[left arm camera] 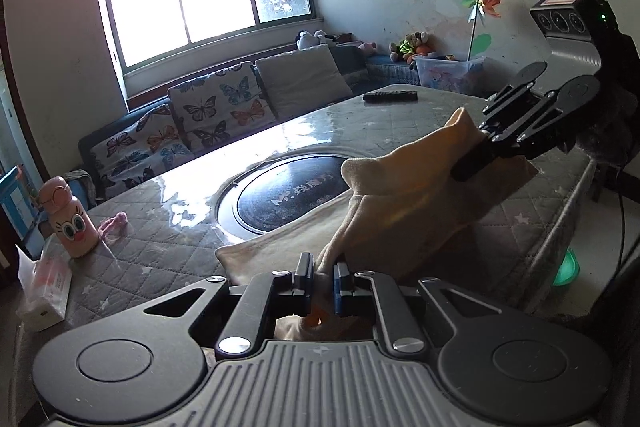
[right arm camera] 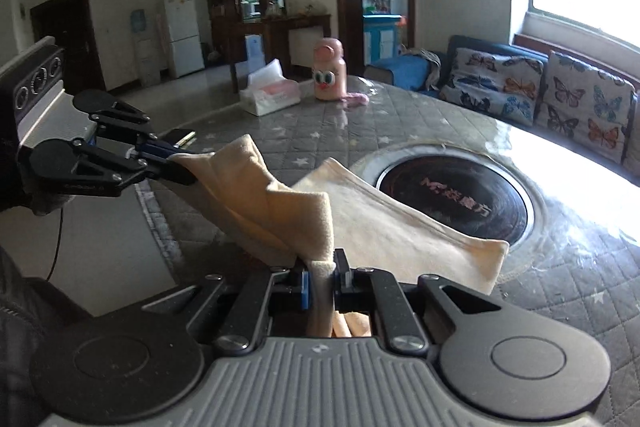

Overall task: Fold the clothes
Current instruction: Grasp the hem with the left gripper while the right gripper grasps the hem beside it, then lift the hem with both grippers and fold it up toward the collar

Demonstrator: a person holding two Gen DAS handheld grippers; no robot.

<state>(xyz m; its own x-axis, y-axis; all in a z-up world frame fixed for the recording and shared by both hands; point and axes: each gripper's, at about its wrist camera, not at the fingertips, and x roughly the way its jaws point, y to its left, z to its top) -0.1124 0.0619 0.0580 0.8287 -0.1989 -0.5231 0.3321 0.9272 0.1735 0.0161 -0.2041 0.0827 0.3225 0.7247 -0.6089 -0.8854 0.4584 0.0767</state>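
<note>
A cream garment (left arm camera: 400, 195) is lifted at its near edge off the grey quilted table (left arm camera: 160, 251), while its far part still lies flat toward the round black plate. In the left wrist view my left gripper (left arm camera: 323, 269) is shut on one corner of the cloth. My right gripper (left arm camera: 476, 151) pinches the other corner, raised at the right. From the right wrist view, the right gripper (right arm camera: 322, 269) is shut on a bunched fold of the garment (right arm camera: 380, 223), and the left gripper (right arm camera: 188, 165) holds its corner up at the left. Cloth sags between the two.
A round black plate (left arm camera: 292, 195) is set into the table's middle. A pink bottle (left arm camera: 68, 219), a tissue box (left arm camera: 44, 287) and a small pink item (left arm camera: 114, 225) stand at one end, a remote (left arm camera: 390, 95) at the other. A sofa with butterfly cushions (left arm camera: 208, 107) runs along the window.
</note>
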